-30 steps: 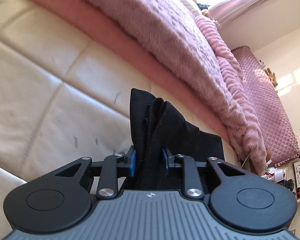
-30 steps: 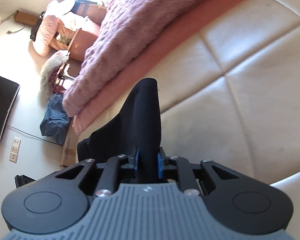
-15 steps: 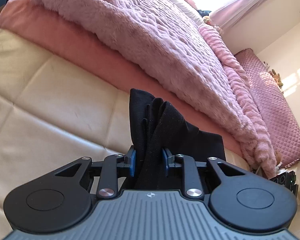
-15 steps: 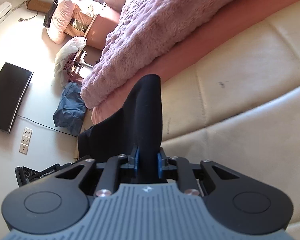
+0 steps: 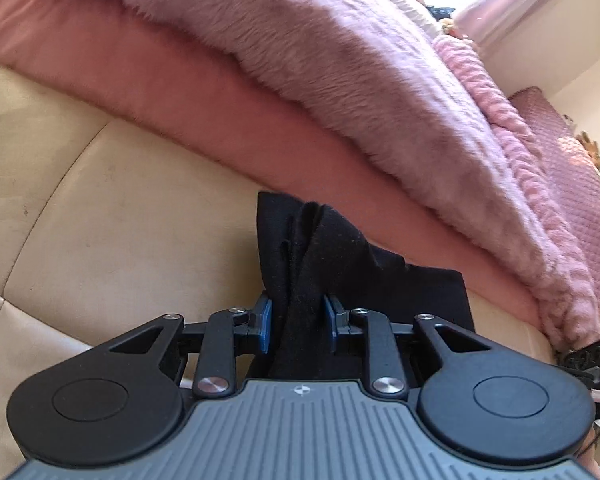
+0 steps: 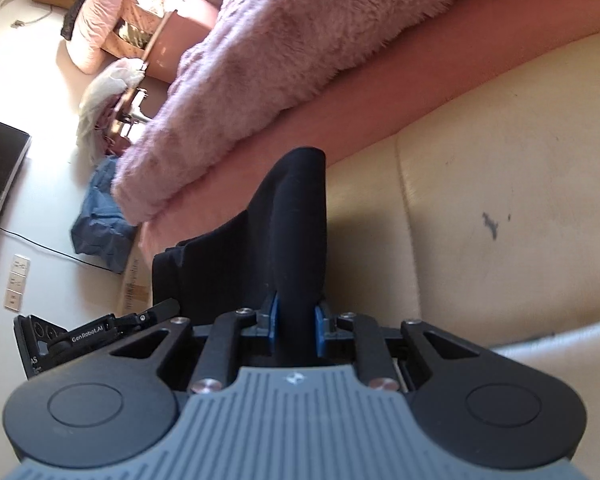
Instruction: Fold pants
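The black pants [image 5: 320, 248] bunch up between the blue pads of my left gripper [image 5: 298, 322], which is shut on a thick wad of the cloth. A flat stretch of the fabric runs off to the right over the cream cushion. In the right wrist view a smoother fold of the black pants [image 6: 300, 232] stands up from my right gripper [image 6: 294, 330], which is shut on it. The rest of the cloth hangs to the left, toward the other gripper's body [image 6: 88, 338]. Both grippers hold the pants above the cream leather surface [image 5: 120, 220].
A pink sheet edge [image 5: 220, 120] and a fluffy mauve blanket [image 5: 340, 60] lie just beyond the pants. At the right wrist view's left are the floor, a blue bundle [image 6: 100, 224], a dark screen [image 6: 0, 184] and a wall socket [image 6: 16, 280].
Both grippers have carried the pants across the cream cushions toward the pink blanket, which now fills more of each view. Both grips look unchanged.
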`<state>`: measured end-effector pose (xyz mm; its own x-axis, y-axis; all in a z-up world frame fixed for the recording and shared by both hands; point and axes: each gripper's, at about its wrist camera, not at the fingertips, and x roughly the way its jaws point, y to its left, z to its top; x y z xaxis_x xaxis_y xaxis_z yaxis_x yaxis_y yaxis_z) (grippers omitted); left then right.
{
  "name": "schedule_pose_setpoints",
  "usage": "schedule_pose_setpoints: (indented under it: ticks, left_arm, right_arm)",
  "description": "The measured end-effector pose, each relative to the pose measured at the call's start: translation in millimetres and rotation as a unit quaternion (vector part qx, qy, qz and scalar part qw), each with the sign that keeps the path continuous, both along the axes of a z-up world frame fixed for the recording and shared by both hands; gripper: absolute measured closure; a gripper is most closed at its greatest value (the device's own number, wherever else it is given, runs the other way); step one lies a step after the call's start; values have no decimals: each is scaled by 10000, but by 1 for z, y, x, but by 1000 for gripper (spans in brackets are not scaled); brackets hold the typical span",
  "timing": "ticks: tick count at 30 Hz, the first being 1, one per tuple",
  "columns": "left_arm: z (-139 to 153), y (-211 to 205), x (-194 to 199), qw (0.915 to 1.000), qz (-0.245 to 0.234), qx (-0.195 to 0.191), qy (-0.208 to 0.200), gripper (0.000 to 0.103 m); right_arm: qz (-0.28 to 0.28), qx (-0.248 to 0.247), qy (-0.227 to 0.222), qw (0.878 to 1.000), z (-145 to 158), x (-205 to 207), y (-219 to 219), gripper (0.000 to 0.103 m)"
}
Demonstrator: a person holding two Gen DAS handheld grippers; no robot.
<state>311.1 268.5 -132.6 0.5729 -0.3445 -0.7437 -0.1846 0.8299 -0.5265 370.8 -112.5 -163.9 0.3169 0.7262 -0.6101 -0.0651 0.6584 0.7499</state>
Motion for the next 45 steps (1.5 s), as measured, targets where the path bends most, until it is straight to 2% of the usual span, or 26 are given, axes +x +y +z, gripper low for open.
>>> schedule_pose_setpoints:
  ticks: [2,4,8,10,12,14,15,16,17,19,20,21,23,25,27,28,32,35,37,40,43,45]
  left_arm:
    - [-15,6,0,9998,149,-88,84,74]
    - [-21,12,-5,9994,235,-256,-25,73]
    - [-20,15,-15,9987,402,-308,-90,68]
    - [-10,13,-19,9989,425,-131,-139,66]
    - [5,10,-24,9975,576,285,-291,66]
    - [19,7,-27,9940,724,572,-589,66]
    - [27,4,-29,9931,676,558,-781,67]
    - [33,-1,-28,9934,514,456,-922,74]
    - [38,-9,-26,9931,311,423,-1051,77]
    - [38,-28,-16,9915,43,765,-1049,80]
    - [33,-35,-10,9913,-2,900,-960,82]
    - [27,-38,-3,9917,33,941,-876,82]
    - [14,-36,5,9920,240,991,-742,88]
    - [5,-31,7,9914,444,1016,-693,97]
    - [0,-26,6,9914,575,948,-701,97]
    - [-2,-27,7,9910,596,973,-701,97]
    - [-2,-31,7,9884,706,1140,-715,97]
    - [11,-34,3,9870,768,1246,-660,97]
    - [24,-36,-9,9866,700,1253,-777,96]
    - [41,-44,-36,9867,332,1386,-782,96]
    - [48,-52,-71,9859,101,1520,-687,96]
    - [47,-56,-90,9853,46,1594,-605,96]
  right_arm:
    - [42,-129,-31,9999,-9,8,4,90]
    - [57,-162,-60,9998,-17,15,7,90]
    - [73,-346,-224,9991,-24,19,12,90]
    - [184,-531,-362,9978,-19,17,17,82]
    - [272,-939,-693,9928,-5,14,22,73]
    - [333,-1246,-1136,9851,10,11,24,72]
    - [365,-1320,-1296,9821,16,11,25,72]
    - [418,-1405,-1452,9785,22,11,28,72]
    - [499,-1495,-1602,9744,26,11,30,73]
    - [751,-1708,-1898,9639,33,15,46,87]
    - [836,-1795,-1971,9602,33,18,53,89]
    - [865,-1915,-2020,9566,32,23,60,92]
    - [835,-2045,-2056,9534,28,31,67,92]
    - [852,-2138,-2066,9510,23,41,72,92]
    - [932,-2289,-2157,9447,20,48,78,93]
    - [983,-2387,-2166,9415,17,48,80,97]
    - [945,-2501,-2092,9406,3,58,85,102]
    - [859,-2515,-1987,9433,8,61,83,103]
    - [889,-2536,-2069,9407,19,51,80,98]
    - [1035,-2442,-2261,9373,37,19,72,93]
    - [1180,-2397,-2324,9352,47,-20,66,92]
    - [1236,-2418,-2380,9325,50,-46,64,84]
